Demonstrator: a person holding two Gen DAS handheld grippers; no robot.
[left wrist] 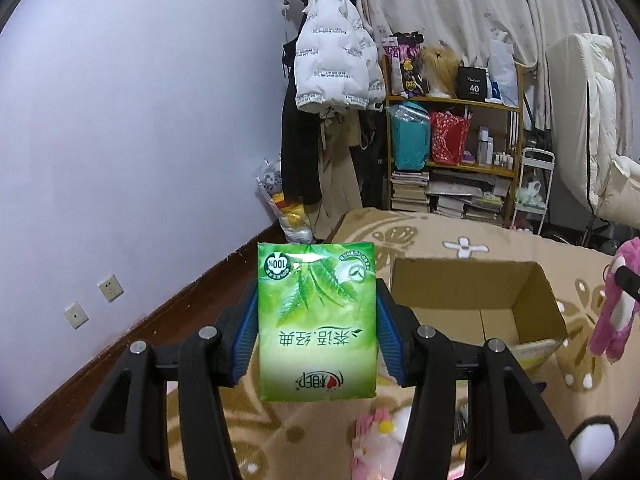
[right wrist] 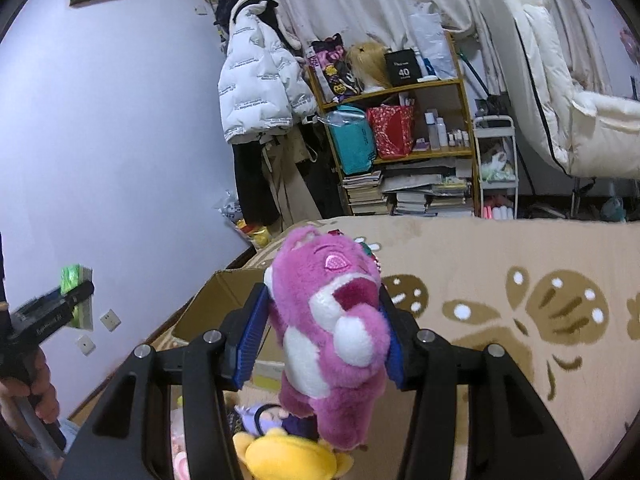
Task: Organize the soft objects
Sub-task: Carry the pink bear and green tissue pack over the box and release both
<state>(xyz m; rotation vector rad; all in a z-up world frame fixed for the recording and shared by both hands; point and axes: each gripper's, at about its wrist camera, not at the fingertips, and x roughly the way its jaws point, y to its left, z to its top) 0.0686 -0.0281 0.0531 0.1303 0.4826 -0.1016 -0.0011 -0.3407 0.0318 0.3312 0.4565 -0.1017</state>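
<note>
The left gripper (left wrist: 316, 322) clamps a green tissue pack (left wrist: 316, 320); ahead to its right, an open cardboard box (left wrist: 472, 292) shows a yellowish item. The right gripper (right wrist: 326, 332) clamps a pink plush bear (right wrist: 332, 332) beside that box.

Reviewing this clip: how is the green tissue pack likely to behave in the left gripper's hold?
The tissue pack has a glossy wrapper, so it may slip. It probably squashes easily, being soft, yet it looks undented between the left gripper pads. It is likely light: it sits level in the hold.
</note>
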